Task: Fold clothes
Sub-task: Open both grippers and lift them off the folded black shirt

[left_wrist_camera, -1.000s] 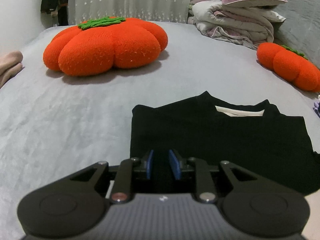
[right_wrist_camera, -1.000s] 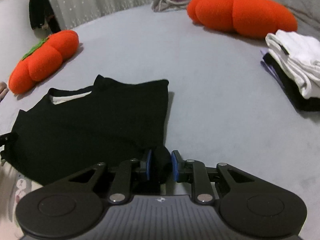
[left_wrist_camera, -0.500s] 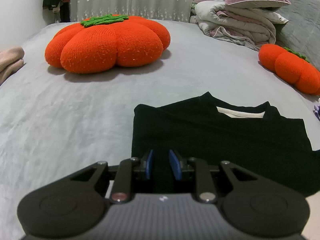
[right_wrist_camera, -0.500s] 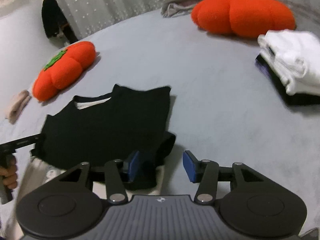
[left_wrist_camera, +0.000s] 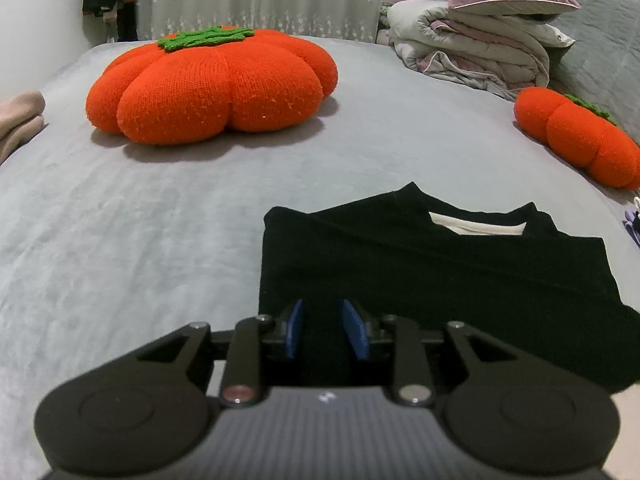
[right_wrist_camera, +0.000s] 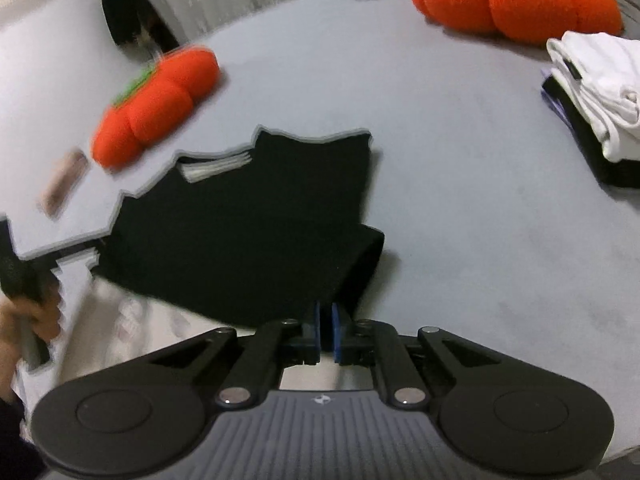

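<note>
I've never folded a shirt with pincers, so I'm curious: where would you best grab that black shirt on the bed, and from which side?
Probably at the two near bottom corners of the black shirt, coming in from the near edge. It lies flat with the collar at the far end, so the hem is the closest free edge. The left gripper already has fabric between its fingers there; the right gripper sits at the other near corner.

Both wrist cameras look steeply down from close above, sharing the black shirt (left_wrist_camera: 432, 276) on the bed (left_wrist_camera: 120, 232).
</note>
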